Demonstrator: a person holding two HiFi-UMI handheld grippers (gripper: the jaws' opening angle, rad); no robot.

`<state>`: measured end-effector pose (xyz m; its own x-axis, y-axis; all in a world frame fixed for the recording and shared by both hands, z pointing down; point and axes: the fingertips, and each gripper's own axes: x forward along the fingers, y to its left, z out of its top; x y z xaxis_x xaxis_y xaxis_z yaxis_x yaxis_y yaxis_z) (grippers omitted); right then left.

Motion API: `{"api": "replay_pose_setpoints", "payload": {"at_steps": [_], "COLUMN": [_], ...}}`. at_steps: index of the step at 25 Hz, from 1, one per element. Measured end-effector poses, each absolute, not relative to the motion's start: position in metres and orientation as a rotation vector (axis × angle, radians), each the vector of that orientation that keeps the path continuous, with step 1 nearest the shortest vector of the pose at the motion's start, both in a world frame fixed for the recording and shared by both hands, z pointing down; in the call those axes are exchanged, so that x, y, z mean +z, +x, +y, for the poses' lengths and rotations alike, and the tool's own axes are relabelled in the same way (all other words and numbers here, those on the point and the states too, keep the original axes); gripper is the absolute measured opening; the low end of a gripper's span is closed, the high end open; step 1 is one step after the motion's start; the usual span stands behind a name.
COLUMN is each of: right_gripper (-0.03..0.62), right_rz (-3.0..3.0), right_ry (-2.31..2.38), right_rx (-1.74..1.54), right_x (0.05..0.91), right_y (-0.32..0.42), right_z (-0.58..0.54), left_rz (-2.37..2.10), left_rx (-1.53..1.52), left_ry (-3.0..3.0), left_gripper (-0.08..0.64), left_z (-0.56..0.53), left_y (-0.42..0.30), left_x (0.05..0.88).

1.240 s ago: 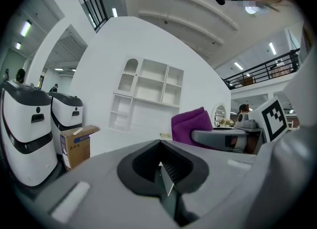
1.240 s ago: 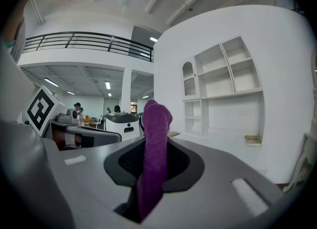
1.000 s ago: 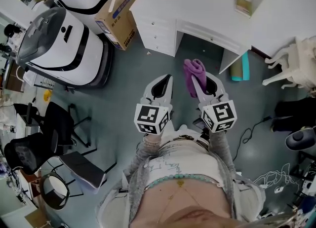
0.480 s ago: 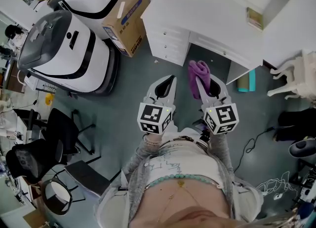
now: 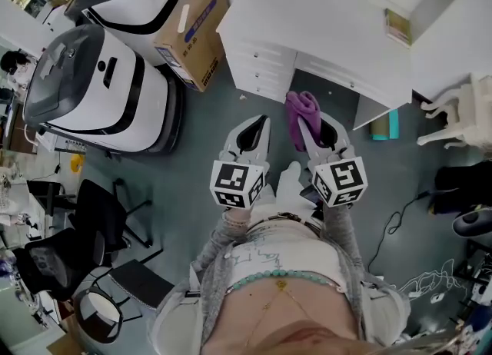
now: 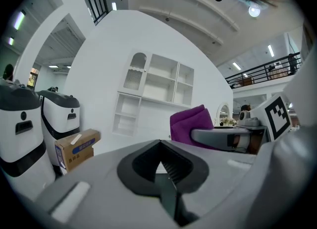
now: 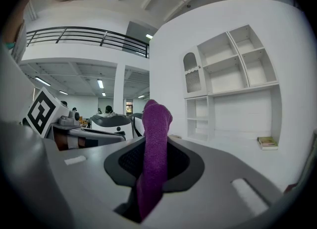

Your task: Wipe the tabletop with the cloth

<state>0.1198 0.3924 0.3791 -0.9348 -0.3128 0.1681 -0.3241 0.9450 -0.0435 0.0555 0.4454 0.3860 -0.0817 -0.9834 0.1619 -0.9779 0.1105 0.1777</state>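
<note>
My right gripper [image 5: 309, 124] is shut on a purple cloth [image 5: 300, 109], held above the grey floor just short of the white desk [image 5: 307, 23]. In the right gripper view the cloth [image 7: 154, 139] stands upright between the jaws and hides their tips. My left gripper [image 5: 260, 121] is beside it on the left, jaws shut with nothing between them [image 6: 159, 146]. In the left gripper view the cloth [image 6: 190, 124] pokes up at the right. The white tabletop [image 7: 233, 143] lies ahead, under open white shelves [image 7: 233, 64].
A book [image 5: 397, 26] lies on the desk's right part. A cardboard box [image 5: 192, 34] leans left of the desk drawers [image 5: 261, 69]. Two large white machines [image 5: 92, 84] stand at the left, office chairs [image 5: 84, 223] lower left, a white chair [image 5: 461, 115] and cables at the right.
The desk has come closer in the head view, and the whole scene has shifted a little. Both grippers keep their pose and the cloth stays clamped in the right one.
</note>
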Motion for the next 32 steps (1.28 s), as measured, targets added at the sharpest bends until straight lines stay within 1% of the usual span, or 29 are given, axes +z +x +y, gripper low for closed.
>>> {"api": "replay_pose_setpoints", "payload": {"at_steps": [17,26,32], "right_gripper": [0.092,0.092,0.092], "right_rz": [-2.957,-2.966,-2.959], "right_ry": [0.368,0.318,0.247], "right_rx": [0.106,0.105,0.097], "right_x": [0.373,0.372,0.379], "right_y": [0.038,0.030,0.029], "right_z": [0.260,0.205,0.186], "left_rz": [-2.165,-2.206,-2.258], "left_rx": [-0.003,0.003,-0.016], "left_ry": [1.933,1.897,1.843], "left_gripper": [0.000,0.000,0.000], "left_z": [0.302,0.250,0.234], "left_y": [-0.009,-0.018,-0.019], "left_x": [0.378,0.377,0.379]}}
